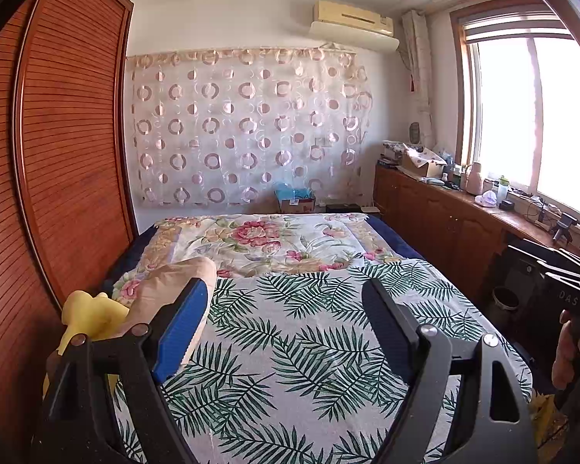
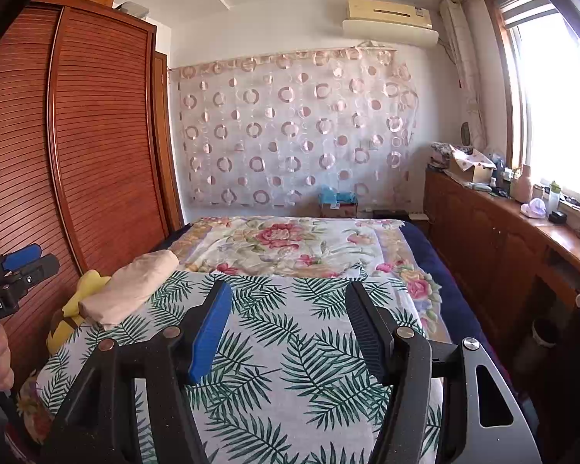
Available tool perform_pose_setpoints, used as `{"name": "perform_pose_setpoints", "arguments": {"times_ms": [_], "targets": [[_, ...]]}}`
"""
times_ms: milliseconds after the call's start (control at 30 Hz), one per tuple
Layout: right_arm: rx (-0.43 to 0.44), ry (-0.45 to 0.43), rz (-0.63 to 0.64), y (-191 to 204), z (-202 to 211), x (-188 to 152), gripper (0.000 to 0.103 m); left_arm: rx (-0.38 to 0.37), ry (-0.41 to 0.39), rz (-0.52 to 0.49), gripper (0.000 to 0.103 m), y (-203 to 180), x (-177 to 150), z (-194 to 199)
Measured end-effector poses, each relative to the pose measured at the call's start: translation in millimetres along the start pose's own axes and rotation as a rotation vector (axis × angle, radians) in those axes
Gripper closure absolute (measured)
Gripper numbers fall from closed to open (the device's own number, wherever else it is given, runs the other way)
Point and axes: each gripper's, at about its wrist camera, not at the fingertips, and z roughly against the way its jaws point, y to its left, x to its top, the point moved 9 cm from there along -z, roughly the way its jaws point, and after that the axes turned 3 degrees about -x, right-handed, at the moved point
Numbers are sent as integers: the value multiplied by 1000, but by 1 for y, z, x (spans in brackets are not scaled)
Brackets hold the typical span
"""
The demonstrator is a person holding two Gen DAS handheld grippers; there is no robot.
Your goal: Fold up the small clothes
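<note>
Folded clothes sit at the bed's left edge

Beige folded garment (image 2: 129, 290) lies on the palm-leaf sheet (image 2: 290, 348) at its left edge, a yellow item (image 2: 79, 301) half hidden behind it. Left gripper (image 1: 286, 324) blocks part of both in its own view. Left gripper and right gripper (image 2: 290, 328) are spread wide, grasping nothing.

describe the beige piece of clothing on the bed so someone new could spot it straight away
Start at the tall louvred wooden wardrobe and look down to the near edge of the bed beside it, where the palm-leaf sheet begins. The beige garment lies there as a long folded bundle. It is plain and pale, unlike the bright yellow garment tucked behind it against the wardrobe.
</note>
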Motion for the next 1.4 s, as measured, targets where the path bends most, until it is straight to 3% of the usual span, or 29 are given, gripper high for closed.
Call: {"name": "perform_pose_setpoints", "arguments": {"times_ms": [1400], "targets": [[8, -6, 8, -12, -14, -4, 40, 16, -2, 2, 20, 10, -9, -1]]}}
